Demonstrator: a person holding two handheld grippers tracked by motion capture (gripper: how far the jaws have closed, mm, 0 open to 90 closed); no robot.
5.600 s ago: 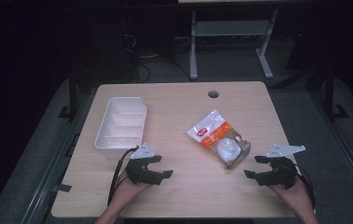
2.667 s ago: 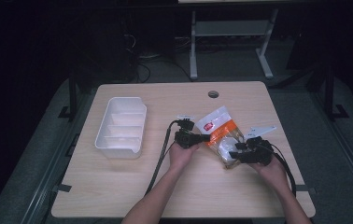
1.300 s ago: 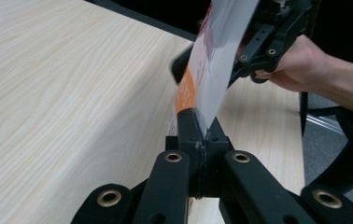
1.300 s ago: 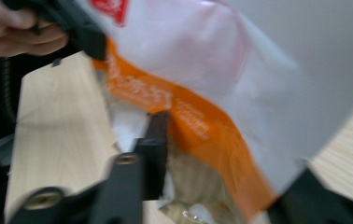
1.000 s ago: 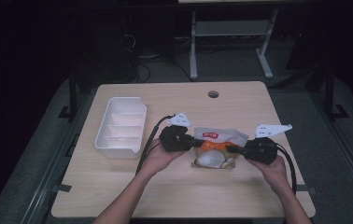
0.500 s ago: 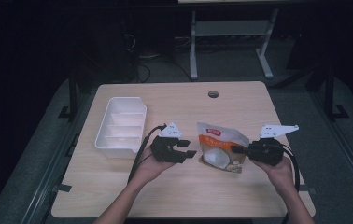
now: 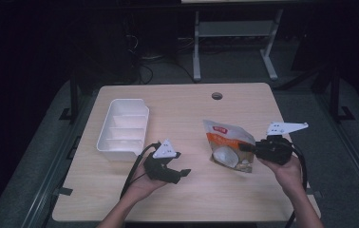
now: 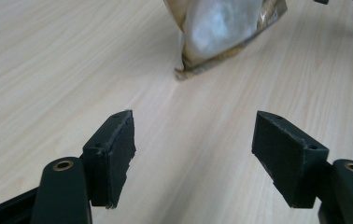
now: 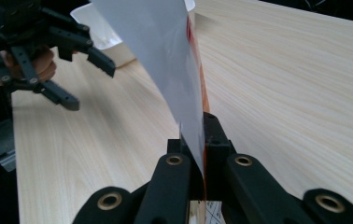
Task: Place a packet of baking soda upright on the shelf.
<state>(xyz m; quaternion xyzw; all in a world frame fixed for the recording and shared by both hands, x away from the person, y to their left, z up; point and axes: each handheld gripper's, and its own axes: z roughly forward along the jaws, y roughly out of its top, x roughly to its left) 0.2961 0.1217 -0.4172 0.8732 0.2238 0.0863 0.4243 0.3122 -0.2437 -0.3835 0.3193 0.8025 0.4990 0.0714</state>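
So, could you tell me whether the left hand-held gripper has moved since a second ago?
Yes. The left hand-held gripper let go of the pouch, its jaws opening, and drew back toward the table's near edge, nearer the white tray.

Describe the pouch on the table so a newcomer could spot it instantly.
On the wooden table, look right of centre, away from the white divided tray at the left. The pouch stands there, its edge pinched by the right gripper. Its orange band and coconut picture set it apart.
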